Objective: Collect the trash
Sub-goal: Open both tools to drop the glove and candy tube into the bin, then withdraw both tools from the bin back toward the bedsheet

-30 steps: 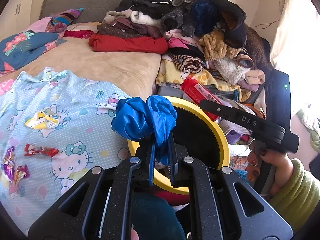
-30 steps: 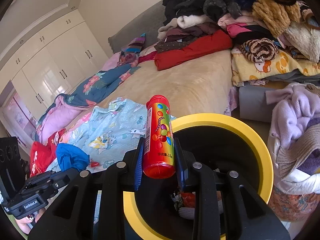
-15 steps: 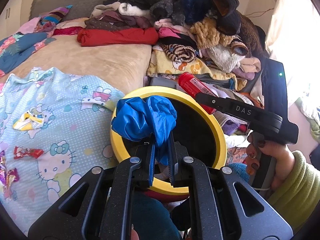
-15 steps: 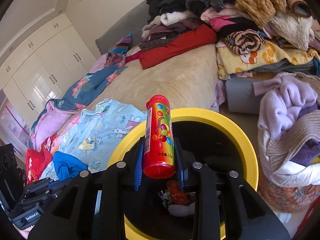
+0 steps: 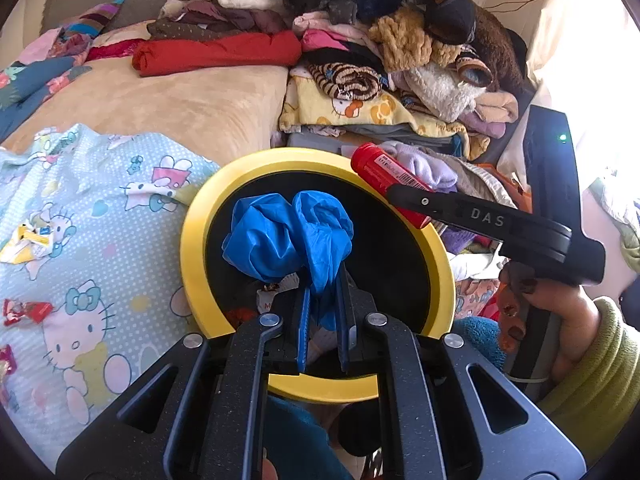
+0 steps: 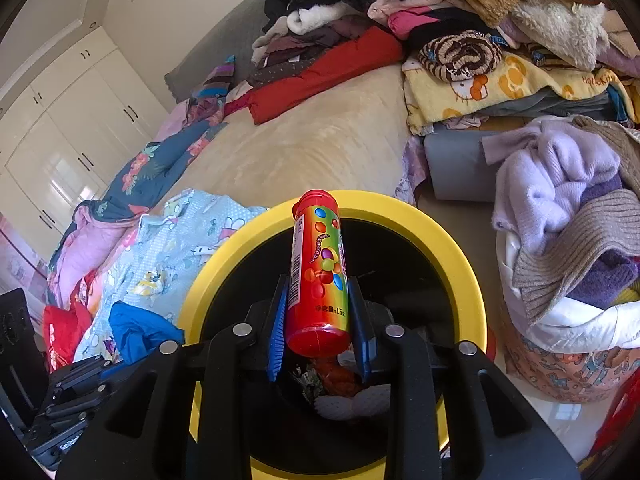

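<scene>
My left gripper (image 5: 322, 280) is shut on a crumpled blue glove (image 5: 286, 234) and holds it over the mouth of the yellow-rimmed black bin (image 5: 192, 240). My right gripper (image 6: 318, 296) is shut on a red candy tube (image 6: 318, 272), which stands above the same bin (image 6: 456, 256). In the left wrist view the candy tube (image 5: 384, 178) pokes over the bin's right rim, gripped by the right gripper (image 5: 412, 196) in a person's hand (image 5: 560, 320). Wrappers and other trash (image 6: 340, 384) lie at the bin's bottom. The blue glove (image 6: 138, 332) shows at the left of the right wrist view.
Candy wrappers (image 5: 26, 234) (image 5: 26, 310) lie on the light blue cartoon-cat sheet (image 5: 120, 208) left of the bin. The beige bed (image 5: 180, 104) carries a tall heap of clothes (image 5: 380, 40). A basket of knitwear (image 6: 568, 240) stands right of the bin. White wardrobes (image 6: 68, 132) line the far wall.
Both grippers moved forward and down over the bin; its mouth now lies under the glove and the tube. Both grips are unchanged.
</scene>
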